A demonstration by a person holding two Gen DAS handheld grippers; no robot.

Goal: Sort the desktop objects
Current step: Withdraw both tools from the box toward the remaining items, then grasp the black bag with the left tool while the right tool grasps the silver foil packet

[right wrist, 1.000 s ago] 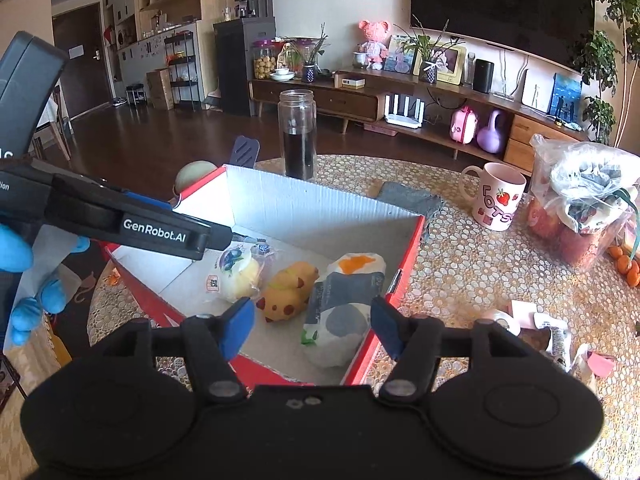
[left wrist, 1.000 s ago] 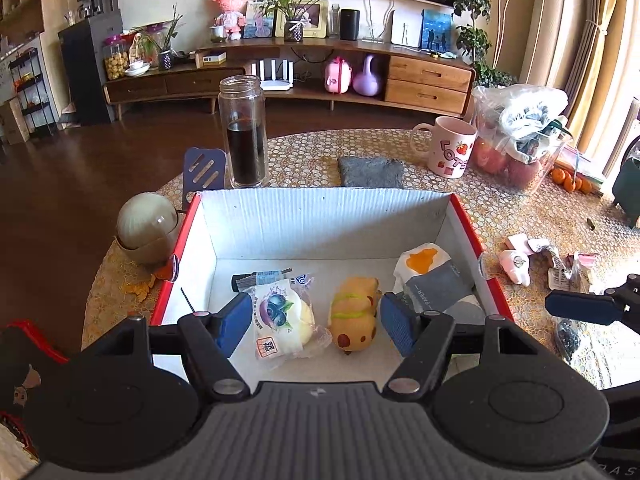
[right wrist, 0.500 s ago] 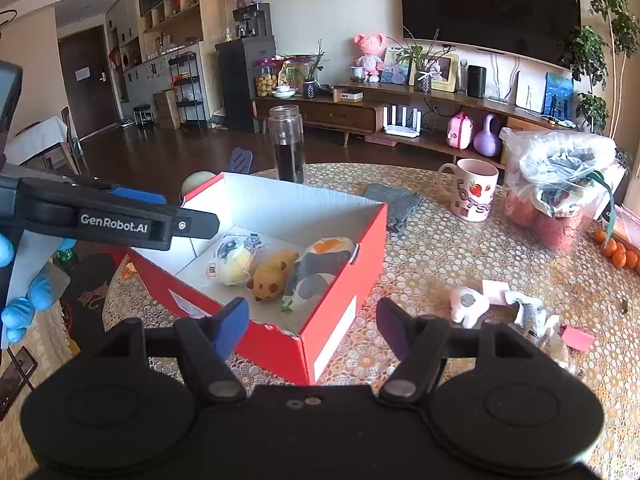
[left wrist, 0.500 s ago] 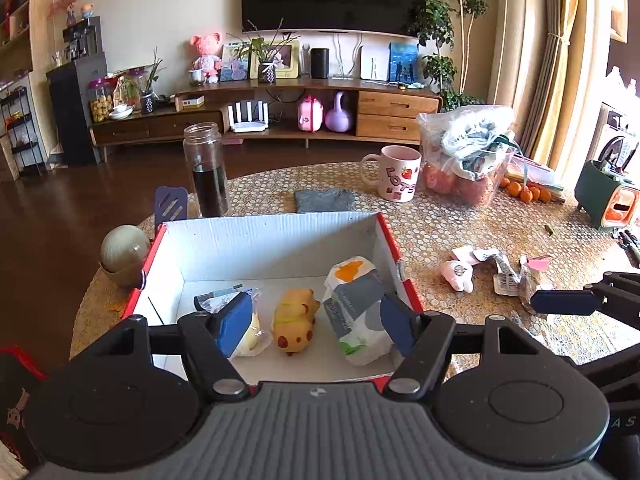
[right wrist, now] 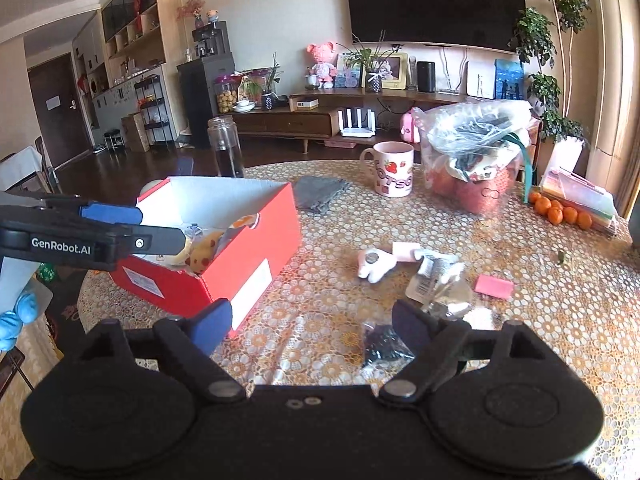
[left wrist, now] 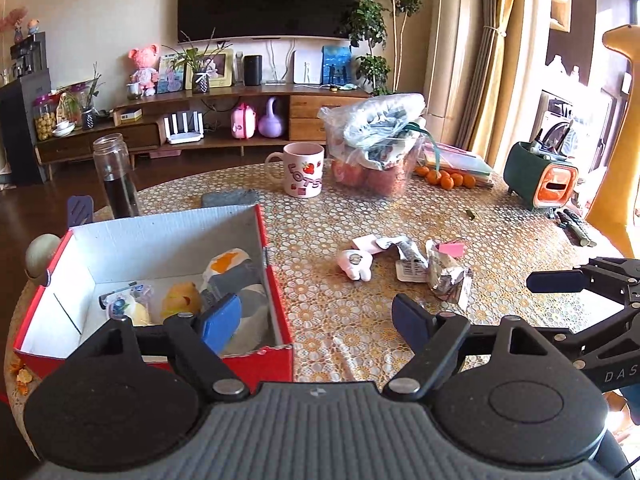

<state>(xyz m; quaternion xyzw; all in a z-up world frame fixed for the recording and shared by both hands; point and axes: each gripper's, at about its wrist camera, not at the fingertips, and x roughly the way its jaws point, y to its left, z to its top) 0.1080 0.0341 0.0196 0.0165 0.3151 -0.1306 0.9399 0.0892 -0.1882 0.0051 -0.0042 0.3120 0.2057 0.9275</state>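
1. The table [left wrist: 500, 216] was round, with a flower-pattern cover, and it carried everything.
2. The red box [right wrist: 248, 248] stood on the left part of the table. It already held three sorted things: a packet [left wrist: 126, 308], a yellow toy [left wrist: 180, 298] and a grey-white pouch [left wrist: 240, 280]. So, I judge, a part of the sorting was done.
3. A bag of fruit [left wrist: 376, 148], a mug [left wrist: 302, 174] and a jar [left wrist: 114, 176] stood at the far side. Whether they belong to the task I cannot tell.
4. The left gripper [left wrist: 316, 322] hung near the right wall of the box. Its fingers were spreading, and nothing was between them.
5. The right gripper [right wrist: 310, 326] hung over the bare table, near the loose things. Its fingers were spreading too, with nothing pinched.
6. The things left to sort lay together on the table, well apart from the box: a white toy [right wrist: 374, 266], a crumpled wrapper [right wrist: 434, 276], a pink note [right wrist: 494, 286] and a small dark packet [right wrist: 382, 346], which lay just beside the right finger in the right wrist view.
7. In my judgement about half of the work remained. The dark packet or the wrapper looked the closest to pick.
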